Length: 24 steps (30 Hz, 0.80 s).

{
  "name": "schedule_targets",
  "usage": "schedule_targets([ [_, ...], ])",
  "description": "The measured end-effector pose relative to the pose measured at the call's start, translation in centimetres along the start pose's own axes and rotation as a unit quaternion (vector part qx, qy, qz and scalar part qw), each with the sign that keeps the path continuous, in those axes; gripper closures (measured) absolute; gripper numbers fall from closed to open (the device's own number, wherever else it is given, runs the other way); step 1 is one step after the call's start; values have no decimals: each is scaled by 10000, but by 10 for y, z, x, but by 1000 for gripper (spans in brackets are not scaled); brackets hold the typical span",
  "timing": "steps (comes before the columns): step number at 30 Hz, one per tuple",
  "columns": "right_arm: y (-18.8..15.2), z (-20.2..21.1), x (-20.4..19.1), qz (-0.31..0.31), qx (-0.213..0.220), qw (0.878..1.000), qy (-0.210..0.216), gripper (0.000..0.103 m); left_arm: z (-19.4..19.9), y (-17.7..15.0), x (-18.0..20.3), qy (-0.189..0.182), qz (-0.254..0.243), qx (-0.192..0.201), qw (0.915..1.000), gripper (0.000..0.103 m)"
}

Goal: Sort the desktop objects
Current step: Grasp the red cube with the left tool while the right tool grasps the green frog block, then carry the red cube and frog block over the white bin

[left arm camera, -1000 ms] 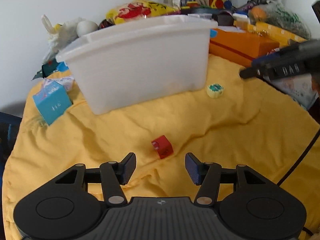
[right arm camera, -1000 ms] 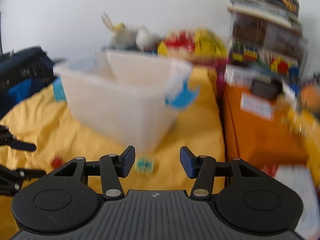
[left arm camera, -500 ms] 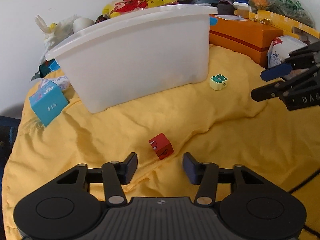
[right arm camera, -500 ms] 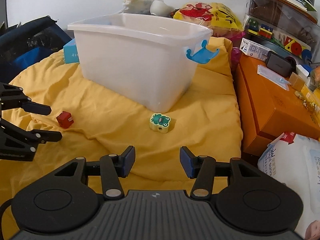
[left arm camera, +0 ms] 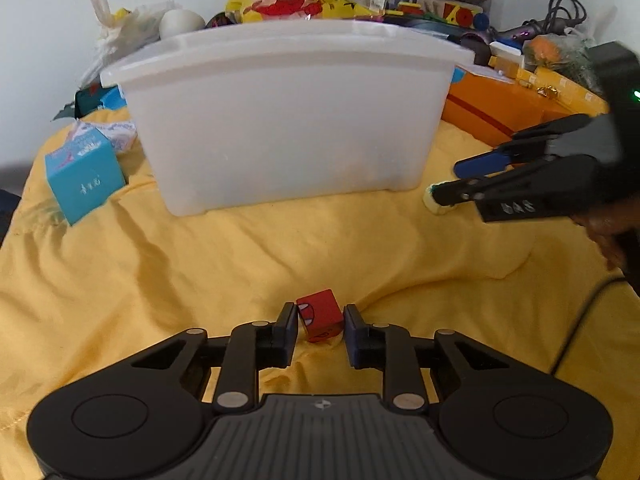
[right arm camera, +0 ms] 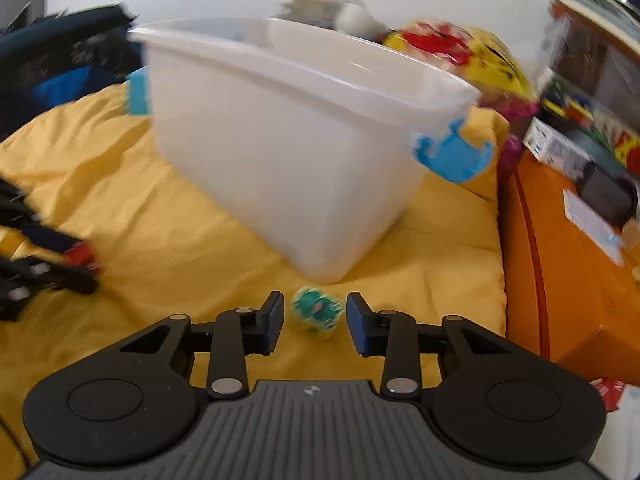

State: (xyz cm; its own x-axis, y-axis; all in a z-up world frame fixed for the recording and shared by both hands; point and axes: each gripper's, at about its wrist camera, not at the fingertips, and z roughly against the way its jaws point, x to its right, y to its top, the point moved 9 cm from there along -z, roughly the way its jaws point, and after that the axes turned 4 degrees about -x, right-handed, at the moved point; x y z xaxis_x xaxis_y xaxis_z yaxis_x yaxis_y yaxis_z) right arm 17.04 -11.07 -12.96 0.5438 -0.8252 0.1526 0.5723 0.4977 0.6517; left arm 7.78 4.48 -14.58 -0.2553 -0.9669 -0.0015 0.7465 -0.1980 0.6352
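Observation:
A small red cube [left arm camera: 320, 316] lies on the yellow cloth between the fingers of my left gripper [left arm camera: 320, 326], which have closed in on its sides. The cube also shows blurred in the right wrist view [right arm camera: 82, 258] beside the left gripper's fingers. A yellow block with a green frog [right arm camera: 318, 312] lies between the open fingers of my right gripper [right arm camera: 315, 316], with gaps on both sides. In the left wrist view the right gripper [left arm camera: 460, 180] covers most of that block [left arm camera: 434, 206]. A large white plastic bin [left arm camera: 288, 120] stands behind both.
A light-blue box [left arm camera: 82, 176] lies left of the bin. An orange box [right arm camera: 568, 264] with clutter on top stands to the right. Bags and toys [left arm camera: 288, 0] pile up behind the bin. A dark bag [right arm camera: 60, 60] sits at the far left.
Both grippers moved forward and down. The left fingers closed in on the red cube. The right gripper came around the frog block, its fingers narrower but still apart.

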Motion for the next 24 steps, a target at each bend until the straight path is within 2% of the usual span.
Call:
schedule_targets([
  [1, 1, -3, 4, -164, 7, 9998, 104, 57, 2, 0, 1, 25, -56, 3, 10000, 75],
  [6, -3, -11, -5, -542, -211, 9969, 537, 56, 10, -9, 6, 94, -232, -29, 9997, 77],
  [9, -11, -12, -13, -608, -251, 9966, 496, 67, 14, -16, 0, 137, -183, -51, 9997, 78],
  [13, -17, 3, -22, -863, -255, 9938, 660, 67, 25, -15, -9, 162, -22, 94, 9998, 79],
  [18, -22, 35, -38, -772, -96, 9935, 826, 67, 52, 7, -14, 270, -105, 495, 9984, 79],
  [24, -6, 68, -40, -465, 246, 9964, 662, 67, 75, 36, -14, 330, -241, 914, 9950, 79],
])
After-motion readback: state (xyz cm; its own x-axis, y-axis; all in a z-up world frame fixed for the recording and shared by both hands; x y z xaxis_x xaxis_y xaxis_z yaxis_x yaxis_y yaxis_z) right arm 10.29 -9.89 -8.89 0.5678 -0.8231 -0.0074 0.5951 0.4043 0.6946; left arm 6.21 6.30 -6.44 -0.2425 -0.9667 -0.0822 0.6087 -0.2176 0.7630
